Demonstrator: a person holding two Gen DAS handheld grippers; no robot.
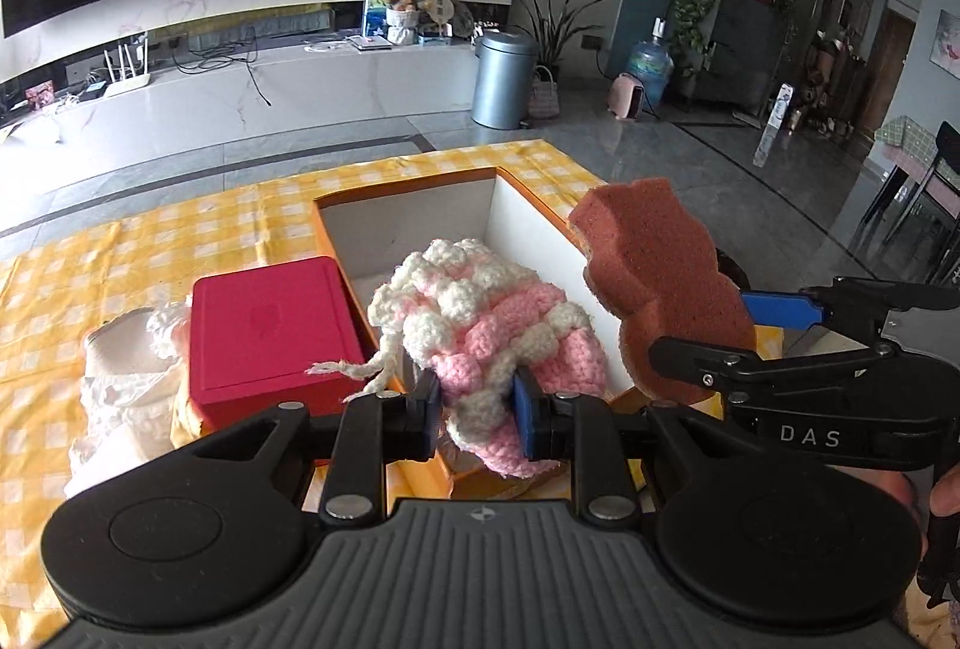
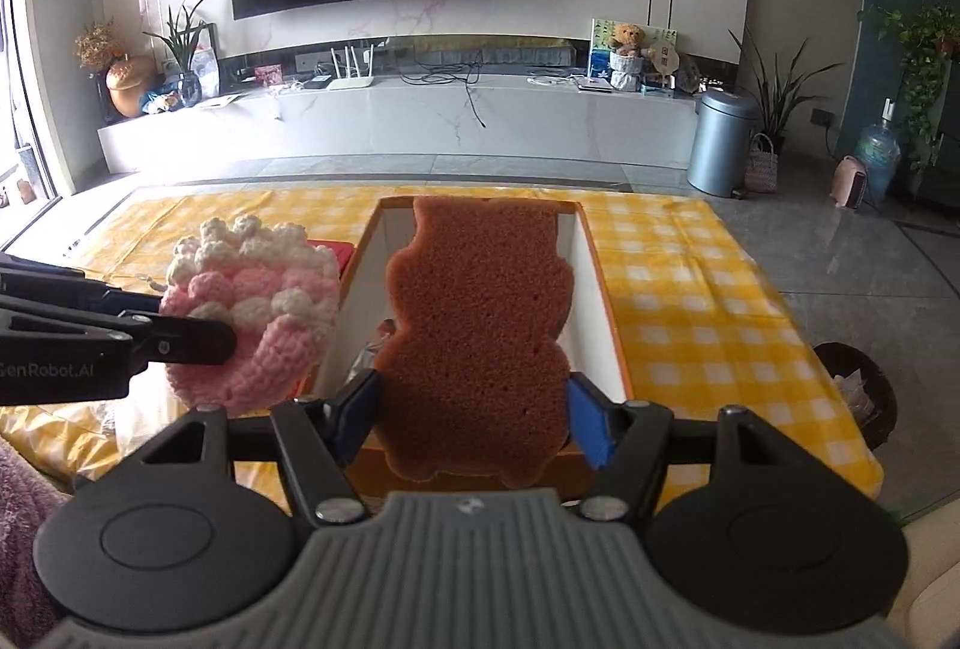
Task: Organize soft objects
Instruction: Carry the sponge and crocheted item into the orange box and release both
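Observation:
My left gripper (image 1: 477, 412) is shut on a pink and white crocheted pouch (image 1: 480, 325), held above the near end of an orange box with white inner walls (image 1: 528, 223). The right wrist view shows the same pouch (image 2: 258, 301) at the left, clamped in the left gripper (image 2: 198, 331). My right gripper (image 2: 474, 409) is shut on a brown bear-shaped sponge (image 2: 480, 337), upright over the orange box (image 2: 591, 289). In the left wrist view the sponge (image 1: 654, 277) hangs at the right, with the right gripper (image 1: 720, 331) on it.
A red box (image 1: 270, 331) stands left of the orange box, with white lace cloth (image 1: 126, 385) beside it. A yellow checked cloth (image 2: 690, 289) covers the table. A dark bin (image 2: 858, 391) sits off the table's right edge. A TV wall and grey floor lie beyond.

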